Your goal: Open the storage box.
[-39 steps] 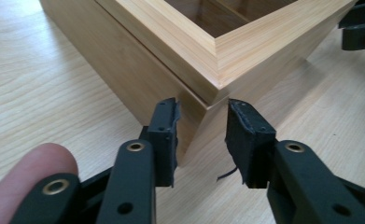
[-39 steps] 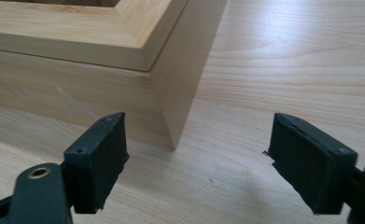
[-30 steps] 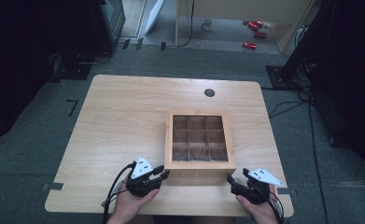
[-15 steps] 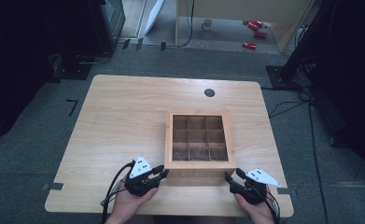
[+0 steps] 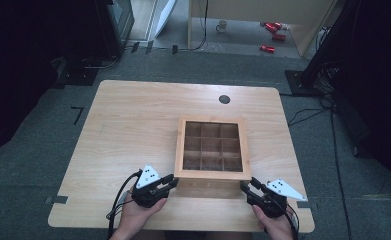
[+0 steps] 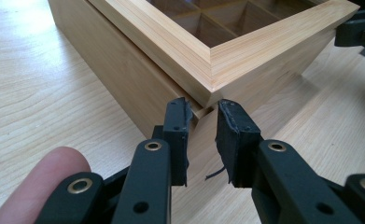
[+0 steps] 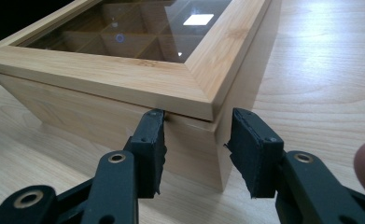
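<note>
A shallow wooden box (image 5: 211, 175) with a glass lid over small compartments sits on the table's near right part. My left gripper (image 5: 172, 181) is at the box's near left corner. In the left gripper view its jaws (image 6: 202, 109) straddle that corner of the box (image 6: 138, 70) just under the lid, pads against the wood. My right gripper (image 5: 246, 184) is at the near right corner. Its jaws (image 7: 196, 119) have just been closing around that corner of the box (image 7: 124, 70). One pad meets the front face; the other stands slightly off the side wall.
The light wooden table (image 5: 133, 125) has a round black hole (image 5: 224, 99) near its far edge. The box stands close to the near edge. Around the table, cables, dark stands and red items (image 5: 273, 30) lie on the grey floor.
The right gripper's jaws have narrowed around the box's near right corner. Both hands and the box have stayed where they were.
</note>
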Tool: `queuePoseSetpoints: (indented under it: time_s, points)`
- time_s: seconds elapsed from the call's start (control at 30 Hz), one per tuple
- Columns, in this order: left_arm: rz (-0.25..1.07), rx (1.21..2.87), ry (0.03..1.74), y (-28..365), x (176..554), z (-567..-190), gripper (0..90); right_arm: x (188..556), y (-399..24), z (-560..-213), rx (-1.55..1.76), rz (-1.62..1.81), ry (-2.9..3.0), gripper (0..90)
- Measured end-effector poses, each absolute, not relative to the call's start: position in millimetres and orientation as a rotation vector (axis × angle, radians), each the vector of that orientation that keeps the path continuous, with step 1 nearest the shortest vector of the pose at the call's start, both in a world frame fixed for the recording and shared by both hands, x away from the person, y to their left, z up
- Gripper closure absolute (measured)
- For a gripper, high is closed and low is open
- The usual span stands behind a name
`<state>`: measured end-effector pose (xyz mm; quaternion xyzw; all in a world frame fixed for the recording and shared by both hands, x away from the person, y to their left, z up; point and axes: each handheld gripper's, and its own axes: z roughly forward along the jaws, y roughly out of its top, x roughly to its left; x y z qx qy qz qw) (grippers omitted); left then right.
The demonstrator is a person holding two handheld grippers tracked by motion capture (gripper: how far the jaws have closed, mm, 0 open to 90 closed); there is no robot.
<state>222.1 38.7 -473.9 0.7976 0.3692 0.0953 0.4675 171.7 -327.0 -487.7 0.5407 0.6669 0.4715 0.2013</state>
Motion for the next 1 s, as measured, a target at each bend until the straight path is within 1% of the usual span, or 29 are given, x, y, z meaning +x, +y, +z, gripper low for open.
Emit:
queuePoseSetpoints:
  time_s: [0.07,0.17,0.23,0.27,0.37,0.4,0.47,0.5,0.53,0.57,0.6,0.63,0.67,0.77,0.8,0.87,0.9,1.0]
  points:
    - [0.233,1.956,0.905,38.8,222.1,-473.8,74.9,172.0,-326.2,-487.2,1.51,1.327,1.864,58.3]
    - [0.234,1.953,0.9,39.1,222.1,-474.0,74.8,171.6,-325.1,-486.3,1.503,1.313,1.861,58.8]
    - [0.233,1.954,0.9,39.4,222.2,-474.0,69.9,170.8,-323.6,-485.5,1.493,1.295,1.855,59.0]
    - [0.234,1.96,0.9,39.6,222.0,-474.4,69.9,170.8,-323.6,-485.5,1.493,1.295,1.855,59.0]
    - [0.245,1.977,0.894,41.9,220.2,-478.1,62.9,170.5,-323.5,-483.9,1.487,1.306,1.846,59.2]
    - [0.252,1.98,0.896,43.4,219.7,-479.9,58.0,170.1,-323.3,-482.2,1.483,1.31,1.838,59.2]
    - [0.268,1.989,0.898,48.5,219.0,-483.2,53.6,170.2,-322.7,-480.0,1.475,1.309,1.834,59.1]
    - [0.28,1.989,0.902,51.6,218.7,-484.8,53.6,170.2,-322.7,-480.0,1.475,1.309,1.834,59.1]
    - [0.293,1.991,0.91,55.2,218.2,-486.5,48.1,170.4,-321.9,-478.0,1.47,1.304,1.828,59.0]
    - [0.307,1.993,0.92,59.4,218.1,-488.3,48.1,170.4,-321.9,-478.0,1.47,1.304,1.828,59.0]
    - [0.322,1.99,0.94,65.3,218.0,-490.7,43.7,170.5,-320.7,-475.9,1.46,1.293,1.825,58.8]
    - [0.326,1.988,0.955,69.0,218.1,-492.0,43.7,170.5,-320.7,-475.9,1.46,1.293,1.825,58.8]
    - [0.334,1.989,0.972,74.3,218.4,-493.8,40.5,170.9,-320.1,-474.1,1.452,1.284,1.822,57.7]
    - [0.357,1.984,1.033,89.9,219.0,-497.9,38.0,172.1,-320.5,-471.3,1.442,1.275,1.821,55.5]
    - [0.369,1.984,1.049,94.9,219.2,-498.7,35.1,173.0,-321.2,-468.8,1.434,1.272,1.818,53.5]
    - [0.415,1.978,1.092,105.0,219.3,-500.6,34.1,173.6,-321.3,-466.9,1.427,1.271,1.812,52.4]
    - [0.427,1.983,1.103,108.4,219.6,-501.2,32.9,174.3,-321.2,-464.2,1.423,1.261,1.801,49.7]
    - [0.445,2.002,1.14,119.4,221.2,-505.2,32.1,175.0,-321.3,-461.0,1.419,1.252,1.791,47.0]
